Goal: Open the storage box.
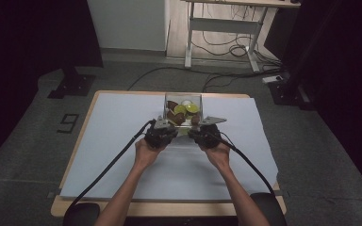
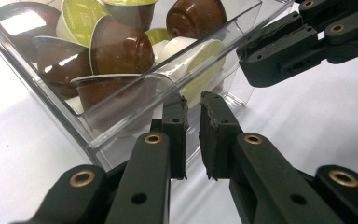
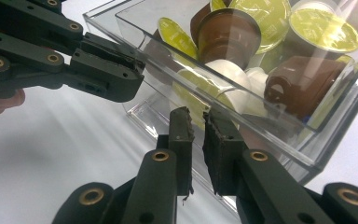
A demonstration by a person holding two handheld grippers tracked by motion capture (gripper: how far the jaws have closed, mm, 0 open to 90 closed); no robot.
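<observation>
A clear plastic box [image 1: 183, 96] of coffee capsules stands at the middle of the table. It holds brown capsules [image 2: 121, 46], green-lidded ones [image 3: 324, 28] and a white one [image 3: 233, 70]. My left gripper [image 1: 168, 125] is at the box's near wall [image 2: 135, 116], its jaws drawn together to a narrow slit [image 2: 193, 100] with nothing visible between them. My right gripper [image 1: 199, 125] sits beside it at the same wall [image 3: 261, 128], its jaws likewise nearly together [image 3: 196, 114]. The right gripper [image 2: 261, 60] shows at the upper right of the left gripper view, and the left gripper [image 3: 116, 74] at the upper left of the right gripper view.
A pale sheet [image 1: 122, 155] covers the wooden table [image 1: 59, 207]. Black cables [image 1: 108, 167] trail from both grippers toward the near edge. A desk frame [image 1: 221, 23] and floor cables [image 1: 226, 49] lie beyond the table. A "9" mark [image 1: 68, 123] is on the floor at left.
</observation>
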